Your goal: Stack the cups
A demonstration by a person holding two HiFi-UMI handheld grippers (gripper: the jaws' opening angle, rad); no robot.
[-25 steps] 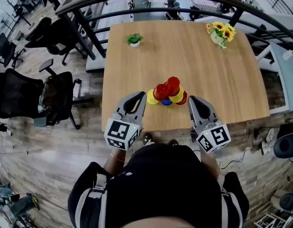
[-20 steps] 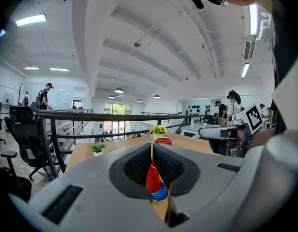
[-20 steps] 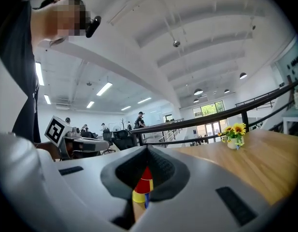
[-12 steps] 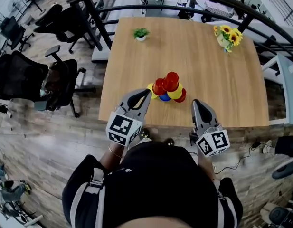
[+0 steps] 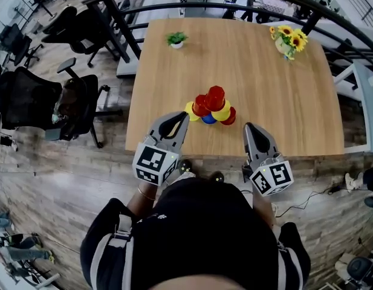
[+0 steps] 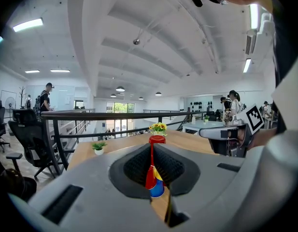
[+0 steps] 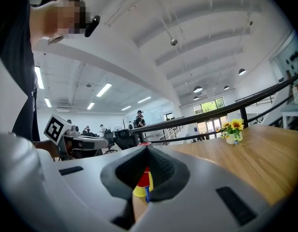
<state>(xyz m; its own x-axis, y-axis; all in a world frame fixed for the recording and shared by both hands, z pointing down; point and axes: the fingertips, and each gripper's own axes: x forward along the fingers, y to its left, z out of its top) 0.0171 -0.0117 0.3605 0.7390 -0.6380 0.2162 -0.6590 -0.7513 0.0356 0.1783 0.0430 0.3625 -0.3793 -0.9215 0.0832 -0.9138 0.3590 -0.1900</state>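
The pile of red, yellow and blue plastic cups stands on the light wooden desk close to its front edge, with bare wood to both sides and behind it. The left gripper and the right gripper hover over that edge, one on each side of the pile and apart from it. Both have their jaws closed on nothing.

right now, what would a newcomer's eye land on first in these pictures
The bright cluster of red, yellow and blue cups, piled near the front middle of the wooden table, stands out first. Next come the left gripper and right gripper, both with jaws together and empty, held at the table's near edge either side of the pile. A vase of sunflowers marks the far right corner.
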